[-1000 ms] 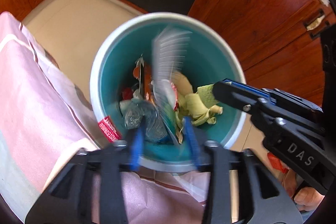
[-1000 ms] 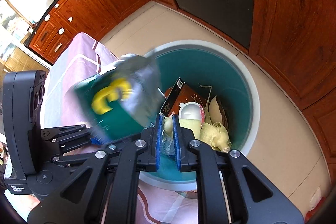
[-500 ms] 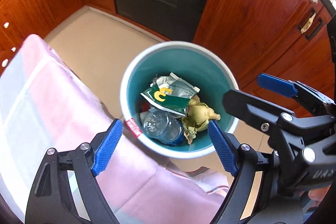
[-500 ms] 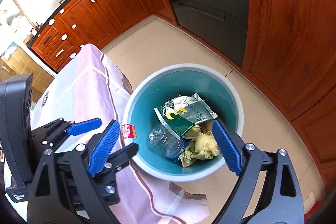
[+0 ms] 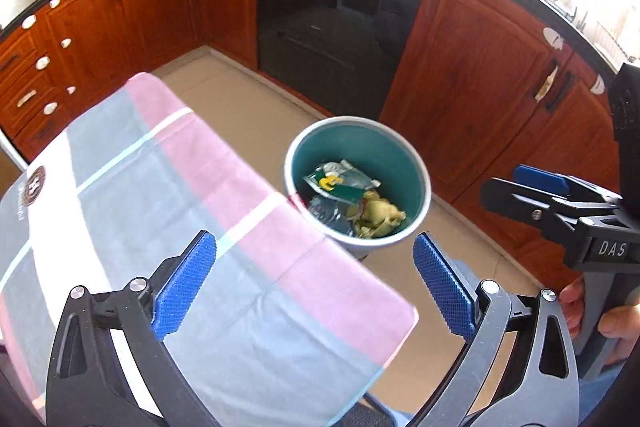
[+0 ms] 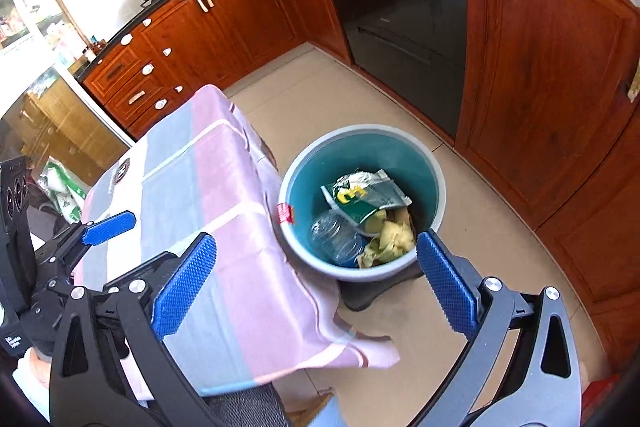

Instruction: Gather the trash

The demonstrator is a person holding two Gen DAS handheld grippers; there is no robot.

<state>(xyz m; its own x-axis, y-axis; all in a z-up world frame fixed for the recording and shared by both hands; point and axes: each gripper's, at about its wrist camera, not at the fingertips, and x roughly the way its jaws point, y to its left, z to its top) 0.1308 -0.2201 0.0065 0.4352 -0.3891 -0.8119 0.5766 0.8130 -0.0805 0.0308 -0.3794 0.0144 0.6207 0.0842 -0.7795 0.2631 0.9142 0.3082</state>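
Observation:
A teal bin with a grey rim (image 5: 420, 171) (image 6: 438, 179) stands on the floor beside the table. Inside lie a green and silver snack wrapper (image 5: 340, 183) (image 6: 364, 193), a clear plastic bottle (image 6: 336, 237) and crumpled yellow paper (image 5: 378, 215) (image 6: 390, 241). My left gripper (image 5: 316, 289) is open and empty, high above the table edge. My right gripper (image 6: 316, 289) is open and empty, above and in front of the bin; it also shows at the right of the left wrist view (image 5: 532, 187).
The table with a pink, grey and white cloth (image 5: 168, 211) (image 6: 208, 195) is on the left of the bin. Red-brown wooden cabinets (image 5: 472, 75) and a black oven (image 5: 332, 23) line the far side. Beige floor tiles (image 6: 472, 267) surround the bin.
The snack wrapper dropped from my grippers into the bin. Both grippers opened wide and pulled up and back, so the bin now looks smaller and farther off.

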